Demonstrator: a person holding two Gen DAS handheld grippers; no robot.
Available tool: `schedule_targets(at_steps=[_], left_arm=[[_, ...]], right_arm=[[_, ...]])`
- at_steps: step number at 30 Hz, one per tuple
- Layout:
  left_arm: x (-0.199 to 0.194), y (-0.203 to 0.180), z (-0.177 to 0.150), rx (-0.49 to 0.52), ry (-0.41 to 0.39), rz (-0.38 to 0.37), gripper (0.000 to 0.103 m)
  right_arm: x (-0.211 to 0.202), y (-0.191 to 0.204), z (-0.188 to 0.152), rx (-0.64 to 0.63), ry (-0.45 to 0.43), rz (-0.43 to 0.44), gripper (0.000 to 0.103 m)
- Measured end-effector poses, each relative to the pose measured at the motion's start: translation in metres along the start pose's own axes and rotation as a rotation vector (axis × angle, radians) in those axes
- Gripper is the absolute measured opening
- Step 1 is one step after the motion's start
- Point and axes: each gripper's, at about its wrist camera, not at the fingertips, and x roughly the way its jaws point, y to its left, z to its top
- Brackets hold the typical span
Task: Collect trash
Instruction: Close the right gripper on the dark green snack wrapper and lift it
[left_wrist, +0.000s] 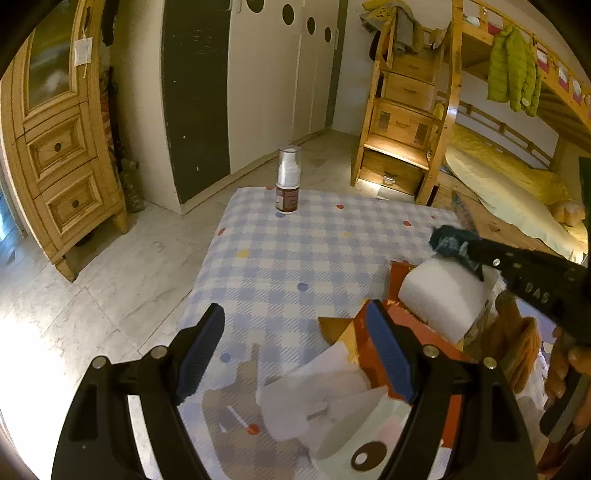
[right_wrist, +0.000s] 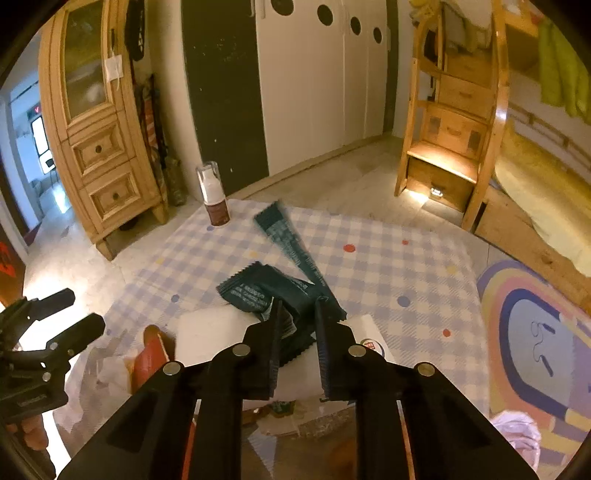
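Observation:
My right gripper (right_wrist: 298, 314) is shut on dark teal wrappers (right_wrist: 258, 291), held above a white foam block (right_wrist: 207, 332); a long strip of wrapper (right_wrist: 288, 240) sticks out forward. In the left wrist view the right gripper (left_wrist: 465, 251) comes in from the right with the wrappers (left_wrist: 448, 242) over the foam block (left_wrist: 439, 295). My left gripper (left_wrist: 295, 332) is open and empty above the checked cloth (left_wrist: 295, 251), with white paper and a plastic bag (left_wrist: 332, 406) just below it. It also shows in the right wrist view (right_wrist: 66, 321).
A spray bottle (left_wrist: 288, 181) stands at the far edge of the cloth. An orange-brown cardboard box (left_wrist: 369, 354) lies under the foam. A wooden cabinet (left_wrist: 59, 147) stands left, wooden bunk stairs (left_wrist: 406, 122) right, and a rainbow rug (right_wrist: 532, 332) lies on the floor.

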Motion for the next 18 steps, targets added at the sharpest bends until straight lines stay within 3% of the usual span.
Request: schedule_targets(at_steps=[3,10,18], left_arm=[[-0.005,0.003,-0.003,-0.004,-0.002,0.006,0.077],[-0.031,0.008,-0.008,-0.003,-0.025,0.0,0.077],[-0.043,-0.009,-0.049,0.065,0.027,-0.027,0.084]], right_arm=[[-0.009,-0.002,0.0,0.003,-0.017,0.0,0.01],[-0.062,-0.01,-0.001,0.038,-0.088,-0.003,0.01],[-0.101,-0.006,-0.051,0.051,-0.061,-0.021,0.01]])
